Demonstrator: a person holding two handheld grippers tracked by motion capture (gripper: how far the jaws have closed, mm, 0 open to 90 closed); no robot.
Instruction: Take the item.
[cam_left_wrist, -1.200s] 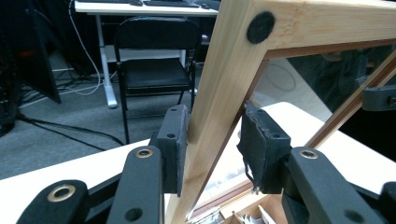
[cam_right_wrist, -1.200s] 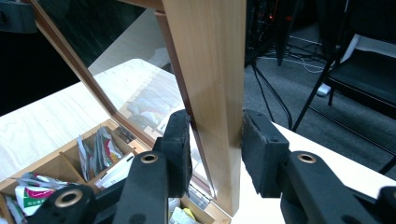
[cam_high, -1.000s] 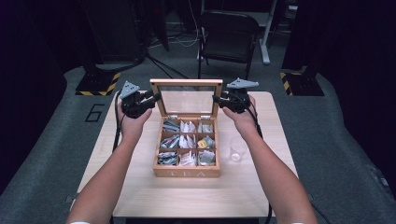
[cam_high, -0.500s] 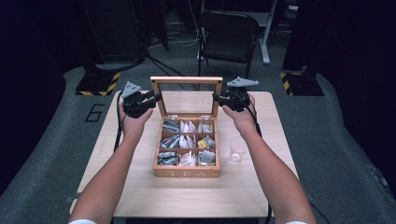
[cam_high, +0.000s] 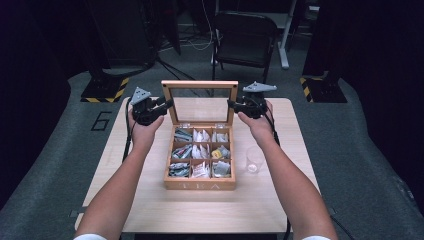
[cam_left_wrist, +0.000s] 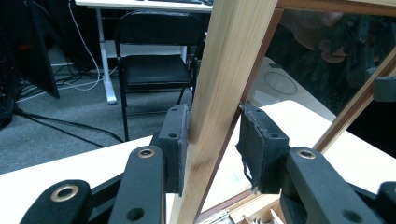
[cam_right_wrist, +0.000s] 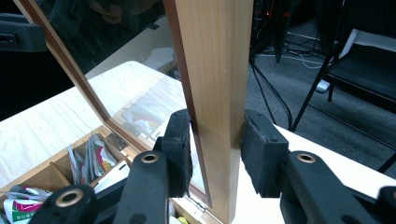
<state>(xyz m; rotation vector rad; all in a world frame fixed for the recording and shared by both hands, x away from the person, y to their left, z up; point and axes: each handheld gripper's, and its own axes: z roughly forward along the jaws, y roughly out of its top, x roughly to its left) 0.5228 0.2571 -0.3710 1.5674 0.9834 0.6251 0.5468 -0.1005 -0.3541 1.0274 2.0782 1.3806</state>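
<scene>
In the high view, a wooden tea box (cam_high: 200, 184) sits mid-table with its glass-paned lid (cam_high: 200, 85) standing upright at the far edge. The left gripper (cam_high: 168, 105) reaches the lid's left upright and the right gripper (cam_high: 231, 104) reaches the right upright, each held in a hand (cam_high: 142, 131) coming from the near side. Tea bags (cam_high: 200, 152) fill the compartments, below and nearer than both sets of jaws. A clear glass cup (cam_high: 254, 159) stands on the table (cam_high: 150, 210) just beside the box, nearer than the right gripper. A black chair (cam_high: 245, 40) stands beyond the table.

In the left gripper view, the lid's wooden upright (cam_left_wrist: 219, 93) rises between the jaws. The left pad lies flat against the wood; the right pad seems to meet the frame's inner edge by the glass, though the angle makes that contact hard to confirm. The jaws are at their tightest, clamped on the frame.

In the right gripper view, the other upright (cam_right_wrist: 215, 93) stands between the jaws, with both pads pressed on its two faces, so this gripper clasps the lid as well. Tea bags (cam_right_wrist: 93, 158) lie left of and below the jaws, inside the open box.
</scene>
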